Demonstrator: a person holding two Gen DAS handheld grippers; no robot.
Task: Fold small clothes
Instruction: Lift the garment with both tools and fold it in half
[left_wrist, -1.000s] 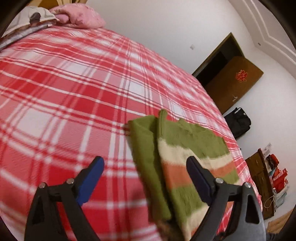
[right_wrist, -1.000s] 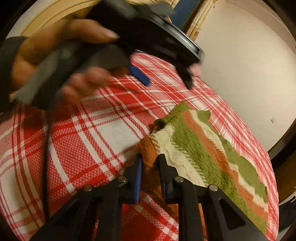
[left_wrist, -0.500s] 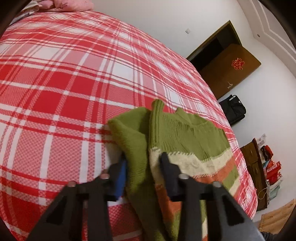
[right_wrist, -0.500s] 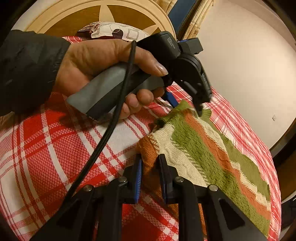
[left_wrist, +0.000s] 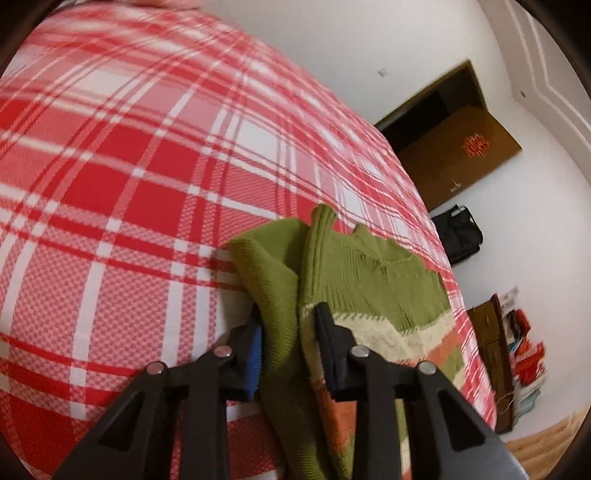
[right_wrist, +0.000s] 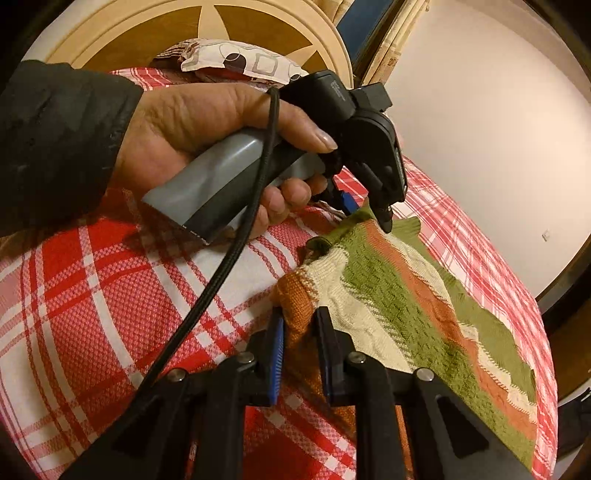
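Your left gripper (left_wrist: 286, 334) has just been closing and clamps the striped green, cream and orange knitted sweater (left_wrist: 373, 291) by its green edge; your right gripper (right_wrist: 299, 334) clamps the orange corner. Both bites sit at the fingertips. Uneven lifting can pull the knit free or bunch it ahead of the jaws.

A small knitted sweater (right_wrist: 402, 295) lies on a red-and-white plaid bedspread (left_wrist: 140, 192), partly folded lengthwise. Its body carries bands of olive green, cream and orange; the yoke and ribbed neckline (left_wrist: 373, 254) are plain olive green. An olive-green sleeve (left_wrist: 269, 273) is folded alongside the body, its fabric bunched upward into a ridge. At the opposite end, the orange hem corner (right_wrist: 295, 299) is likewise lifted and gathered off the bedspread. The remaining length rests flat, running diagonally across the plaid.
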